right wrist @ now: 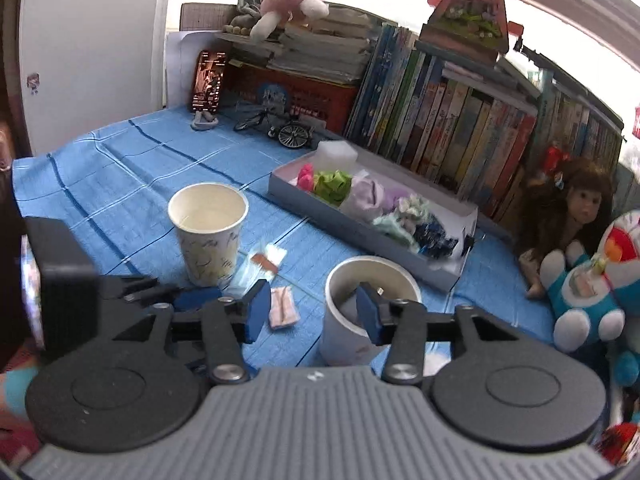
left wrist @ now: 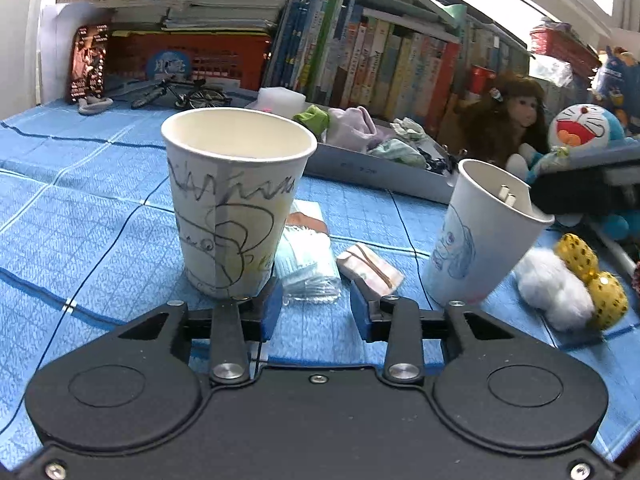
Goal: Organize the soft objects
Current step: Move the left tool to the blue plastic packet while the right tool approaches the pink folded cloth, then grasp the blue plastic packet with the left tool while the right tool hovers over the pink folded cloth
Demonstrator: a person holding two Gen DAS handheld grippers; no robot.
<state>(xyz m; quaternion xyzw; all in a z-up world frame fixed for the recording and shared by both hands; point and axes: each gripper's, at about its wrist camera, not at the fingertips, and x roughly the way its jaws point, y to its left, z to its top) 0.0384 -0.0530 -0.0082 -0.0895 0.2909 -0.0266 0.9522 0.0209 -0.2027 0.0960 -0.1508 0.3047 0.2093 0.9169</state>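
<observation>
Blue checked cloth (left wrist: 100, 200) covers the table I'm working over, with a wall of books (right wrist: 460, 120) along its back edge.

My left gripper (left wrist: 316, 308) sits low and angled down at the cloth. Its blue pads are apart with nothing between them, and the left pad is right beside the base of the scribbled paper cup (left wrist: 236, 208). My right gripper (right wrist: 312, 308) also tips downward with its jaws spread. Its right finger reaches over the rim into the second paper cup (right wrist: 360, 312), but neither pad presses the wall. From the left camera that cup leans.

Between the two cups lie a clear pack of face masks (left wrist: 308, 264) and a small banded bundle (left wrist: 370, 266). Just past the second cup, toward the right edge, a white fluffy ball (left wrist: 554, 288) touches a yellow spotted plush (left wrist: 600, 280).

Further back, a long grey tray (right wrist: 360, 236) runs along the books, filled with pink, green, lilac and dark soft pieces. A doll (right wrist: 576, 208) and a blue cat plush (right wrist: 588, 292) sit at the back right corner.
</observation>
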